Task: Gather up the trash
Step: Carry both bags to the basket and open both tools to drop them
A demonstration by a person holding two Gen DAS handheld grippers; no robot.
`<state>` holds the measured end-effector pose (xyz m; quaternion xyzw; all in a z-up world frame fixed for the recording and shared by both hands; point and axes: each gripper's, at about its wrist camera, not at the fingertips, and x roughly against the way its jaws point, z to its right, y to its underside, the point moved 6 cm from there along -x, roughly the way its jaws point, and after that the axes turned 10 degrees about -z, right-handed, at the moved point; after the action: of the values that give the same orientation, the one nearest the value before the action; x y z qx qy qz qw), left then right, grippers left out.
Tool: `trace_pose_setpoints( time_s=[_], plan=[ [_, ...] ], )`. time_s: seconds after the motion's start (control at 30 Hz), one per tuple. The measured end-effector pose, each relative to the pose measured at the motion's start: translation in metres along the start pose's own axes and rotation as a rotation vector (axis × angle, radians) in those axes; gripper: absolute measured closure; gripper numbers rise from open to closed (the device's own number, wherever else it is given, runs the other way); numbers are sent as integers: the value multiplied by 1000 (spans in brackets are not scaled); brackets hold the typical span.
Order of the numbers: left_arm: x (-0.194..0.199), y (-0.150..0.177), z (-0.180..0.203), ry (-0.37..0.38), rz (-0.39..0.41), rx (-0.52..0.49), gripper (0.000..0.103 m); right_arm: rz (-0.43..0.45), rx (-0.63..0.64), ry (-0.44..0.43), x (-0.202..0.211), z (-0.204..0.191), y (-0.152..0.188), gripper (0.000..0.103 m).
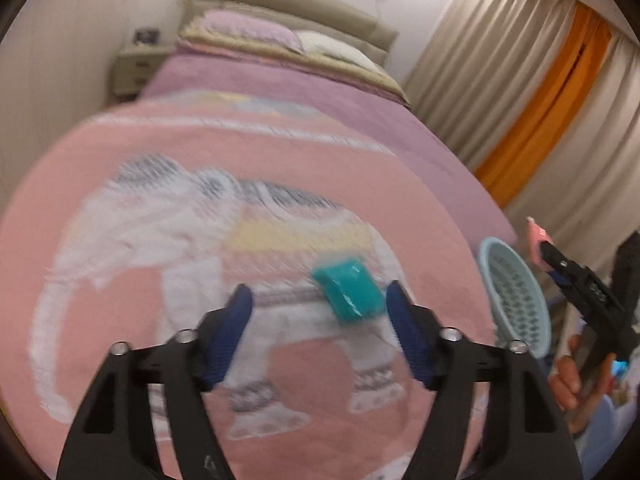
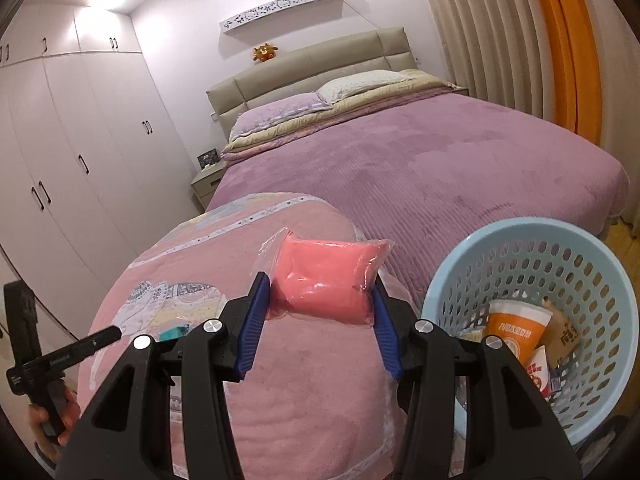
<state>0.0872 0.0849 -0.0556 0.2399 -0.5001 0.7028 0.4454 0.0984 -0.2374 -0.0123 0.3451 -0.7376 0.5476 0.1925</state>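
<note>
A teal packet [image 1: 349, 291] lies on the pink elephant blanket [image 1: 160, 248]. My left gripper [image 1: 318, 298] is open just in front of it, the packet close to the right finger. My right gripper [image 2: 319, 292] is shut on a pink plastic-wrapped packet [image 2: 326, 280] and holds it above the blanket, left of the light blue basket [image 2: 532, 240]. In the left wrist view the right gripper [image 1: 538, 246] with the pink packet [image 1: 536, 240] is at the far right above the basket [image 1: 516, 296]. The teal packet also shows in the right wrist view [image 2: 173, 333].
The basket holds an orange cup [image 2: 514, 336] and other wrappers. The purple bed cover [image 2: 420, 168] stretches behind to pillows [image 2: 280, 114] and the headboard. White wardrobes [image 2: 60, 160] stand left, curtains [image 2: 500, 32] right, a nightstand [image 2: 206, 184] by the bed.
</note>
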Motion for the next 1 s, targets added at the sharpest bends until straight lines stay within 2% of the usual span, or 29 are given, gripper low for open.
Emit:
trace_pose_setpoints(
  time_s=[0.1,0.27,0.3,0.33,0.4,0.57,0.77,0.87,1.0],
  plan=[
    [-23,5,18,3,-46,-23,34,-9,7,-2,-1,1,2,57],
    [-58,5,38,-96,-95,-34,33,-1,14,17,0,-2,5,57],
    [-63,3,41,-115,-105,-39,43,1,12,19,1,0,5,57],
    [-69,3,43,-125,-123,-46,61,2,7,20,2,2,4,57],
    [-70,-1,45,-148,-115,-44,63,2,2,14,4,8,5,57],
    [-59,-15,81,-117,-55,-119,64,46,-4,33,21,24,-2,57],
    [-63,-32,160,-38,-29,-258,64,123,-71,86,53,64,-14,57],
    [-79,-35,203,5,-44,-329,63,116,-135,133,58,92,-13,57],
    [-103,-26,248,72,-92,-423,63,42,-263,200,50,133,-4,57]
  ],
)
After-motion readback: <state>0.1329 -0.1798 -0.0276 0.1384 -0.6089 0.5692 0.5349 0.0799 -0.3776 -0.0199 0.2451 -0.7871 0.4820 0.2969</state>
